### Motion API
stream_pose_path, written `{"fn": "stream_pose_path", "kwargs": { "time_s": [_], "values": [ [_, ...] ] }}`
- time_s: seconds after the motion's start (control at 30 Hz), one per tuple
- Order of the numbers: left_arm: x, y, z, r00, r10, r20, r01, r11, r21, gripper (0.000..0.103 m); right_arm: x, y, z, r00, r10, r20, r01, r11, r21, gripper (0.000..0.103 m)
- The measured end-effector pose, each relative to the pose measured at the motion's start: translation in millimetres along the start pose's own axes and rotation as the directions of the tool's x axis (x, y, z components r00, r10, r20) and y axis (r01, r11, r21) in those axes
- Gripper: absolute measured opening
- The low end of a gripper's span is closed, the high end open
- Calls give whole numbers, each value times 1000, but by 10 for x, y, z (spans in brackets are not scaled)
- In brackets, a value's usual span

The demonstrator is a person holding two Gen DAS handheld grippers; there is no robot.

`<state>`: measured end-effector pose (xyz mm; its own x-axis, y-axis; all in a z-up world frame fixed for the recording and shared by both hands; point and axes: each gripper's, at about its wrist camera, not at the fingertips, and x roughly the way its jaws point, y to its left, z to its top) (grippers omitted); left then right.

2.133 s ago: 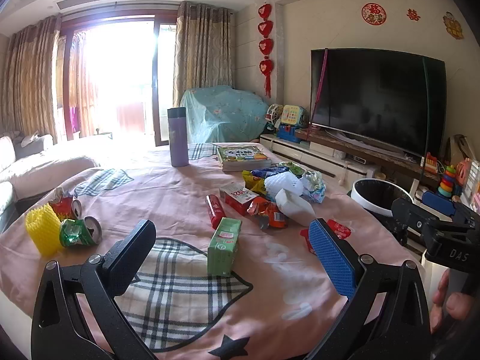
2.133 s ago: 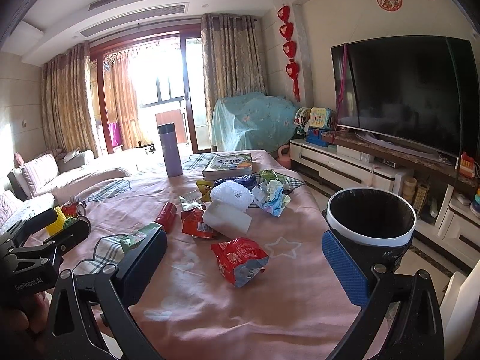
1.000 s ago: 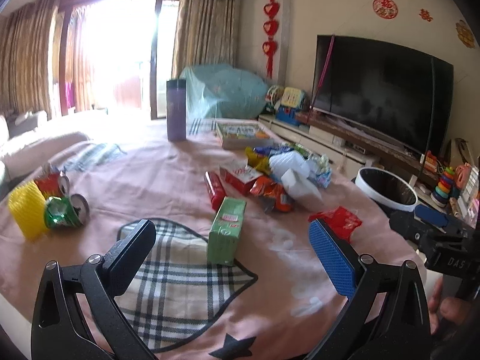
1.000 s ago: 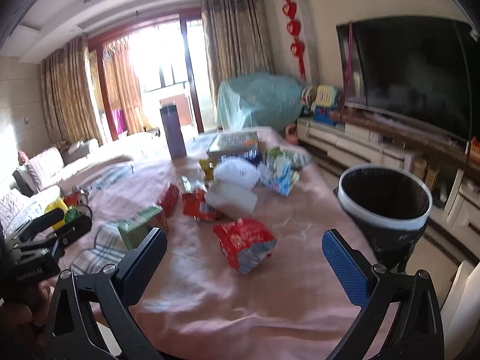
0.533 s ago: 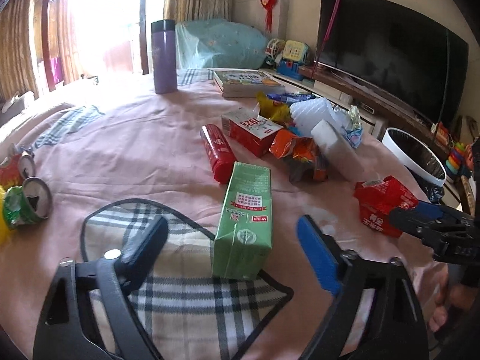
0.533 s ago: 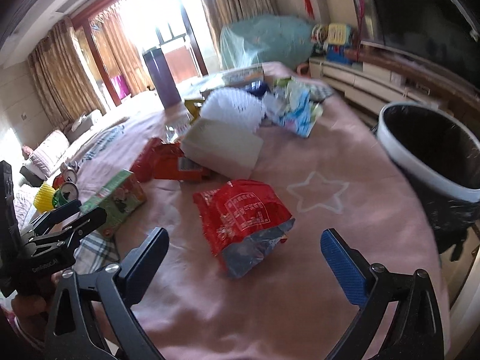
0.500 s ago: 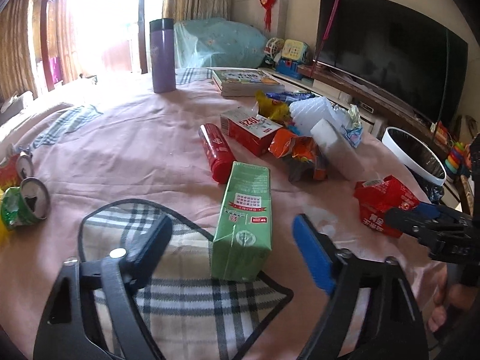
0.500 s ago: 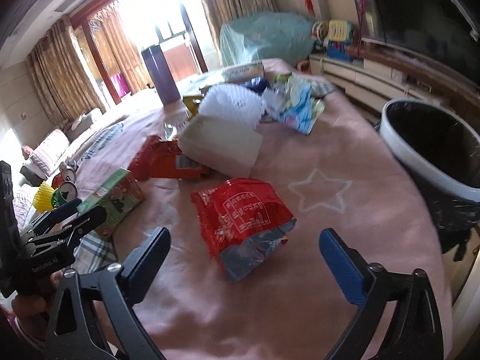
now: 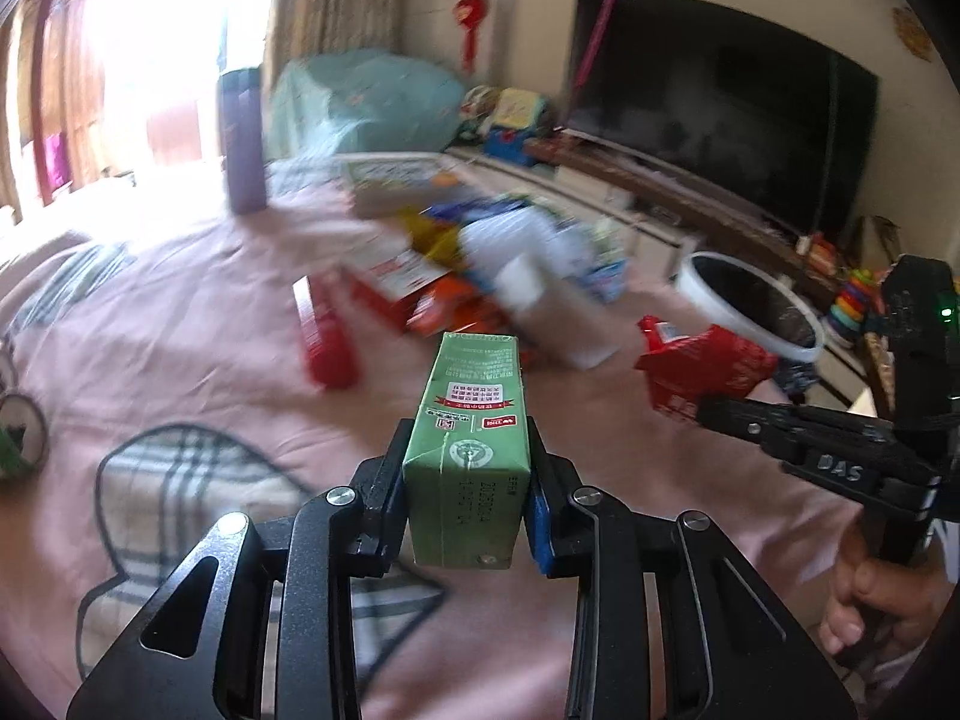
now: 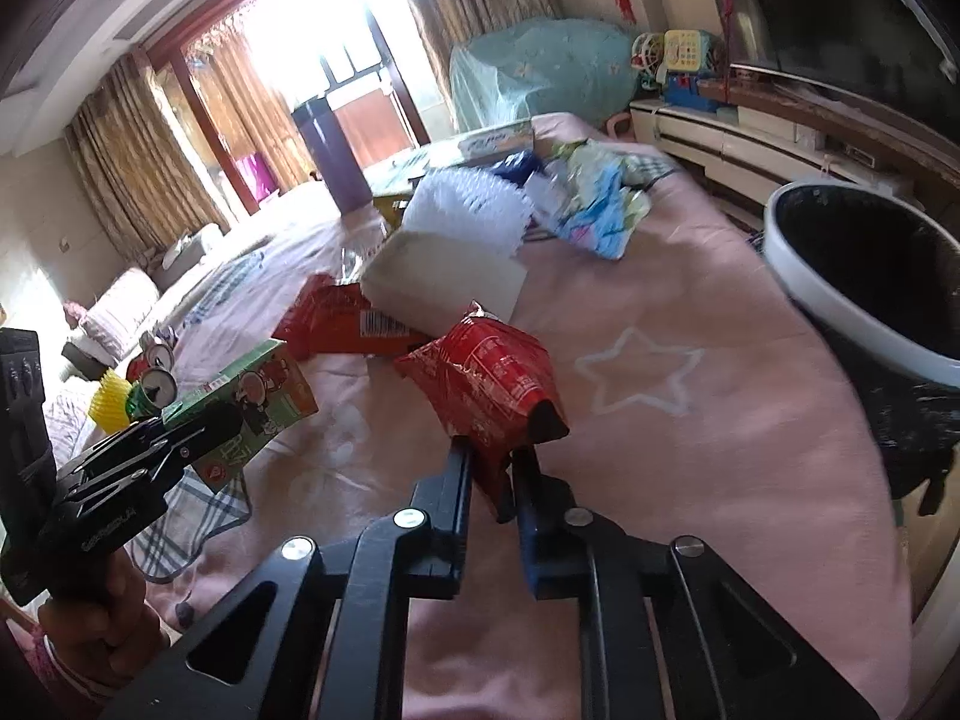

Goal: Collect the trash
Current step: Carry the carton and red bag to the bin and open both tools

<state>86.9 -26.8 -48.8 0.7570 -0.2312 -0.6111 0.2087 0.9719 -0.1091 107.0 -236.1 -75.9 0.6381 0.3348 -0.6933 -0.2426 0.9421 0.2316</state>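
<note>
Green drink carton [image 9: 465, 438] clamped between the fingers of the left gripper [image 9: 467, 483], long axis pointing away from the camera, held above the pink tablecloth [image 9: 180, 360]; same carton seen from the right wrist view [image 10: 252, 399]. Red snack bag [image 10: 492, 384] pinched at its near edge by the right gripper [image 10: 493, 471], fingers closed almost together on the foil, bag lifted over the cloth; seen from the left wrist view as well [image 9: 702, 366]. White-rimmed bin with black liner [image 10: 870, 276] just beyond the table edge, to the right of the red bag, near but not under it. Remaining litter heaped mid-table: white box [image 10: 444, 276], white foam net [image 10: 468, 210], blue-and-green wrapper [image 10: 600, 210], flattened red packet [image 10: 342, 324]. Purple flask [image 10: 330, 156] upright behind the heap. Crushed cans [image 10: 150, 375] and yellow foam net [image 10: 111, 402] at the far left. Left wrist view motion-blurred beyond the carton.
</note>
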Motion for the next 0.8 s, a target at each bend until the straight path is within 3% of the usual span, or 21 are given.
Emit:
{"fn": "stream_pose_path", "kwargs": {
  "time_s": [0.33, 0.8],
  "values": [
    [203, -760, 373, 987, -159, -3, 158, 980, 121, 30, -474, -573, 133, 992, -107, 60, 102, 992, 74, 12],
    [762, -1608, 810, 961, -274, -35, 275, 938, 211, 30, -705, -1474, 357, 971, -230, 66, 214, 958, 192, 13]
  ]
}}
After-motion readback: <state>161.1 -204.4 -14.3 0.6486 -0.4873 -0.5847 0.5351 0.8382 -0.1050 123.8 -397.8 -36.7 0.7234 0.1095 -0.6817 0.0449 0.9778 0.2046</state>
